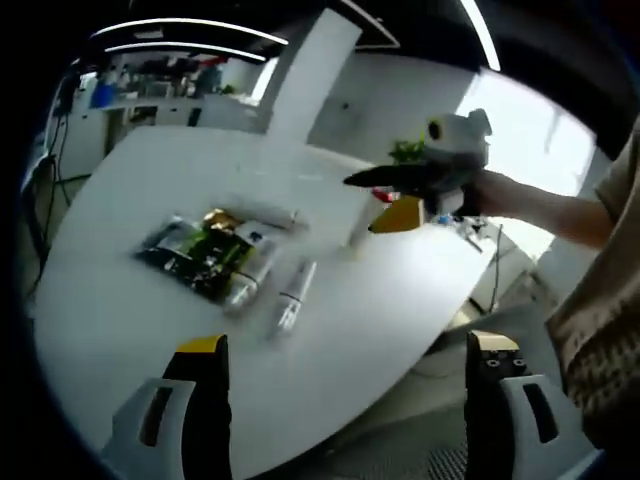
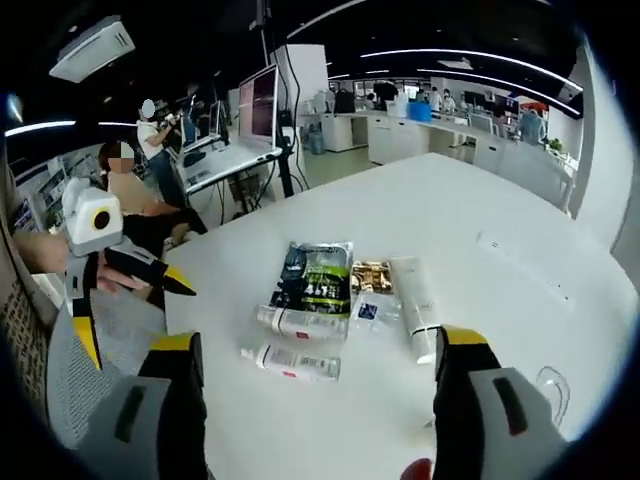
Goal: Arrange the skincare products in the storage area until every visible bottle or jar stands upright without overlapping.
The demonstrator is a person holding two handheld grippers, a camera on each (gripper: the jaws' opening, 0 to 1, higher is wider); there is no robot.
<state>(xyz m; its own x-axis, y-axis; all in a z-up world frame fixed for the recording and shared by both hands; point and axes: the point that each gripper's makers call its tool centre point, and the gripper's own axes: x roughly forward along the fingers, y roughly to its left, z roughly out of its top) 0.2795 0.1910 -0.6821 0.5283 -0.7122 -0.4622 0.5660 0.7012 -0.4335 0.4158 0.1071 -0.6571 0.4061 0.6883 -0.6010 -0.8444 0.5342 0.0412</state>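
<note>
Nearest, the right claw [image 2: 318,372] stands wide with nothing between its jaws, hovering just short of the green sachet [image 2: 316,277]. The left claw [image 1: 348,368] is likewise wide and empty, held off the tabletop [image 1: 130,330] edge on the near side of the sachet.

By my reading, the arranging has not begun. Every product lies flat: a small clear bottle [image 2: 296,362] nearest, a second bottle [image 2: 300,322] touching the sachet's near edge, a white tube [image 2: 417,305] to the sachet's right, with a gold packet [image 2: 371,275] between (some items overlap). All of them remain to be stood upright and spaced.

The tabletop is white and rounded. Beyond the sachet sit a large screen [image 2: 258,108], seated people, white counters and ceiling light strips.
</note>
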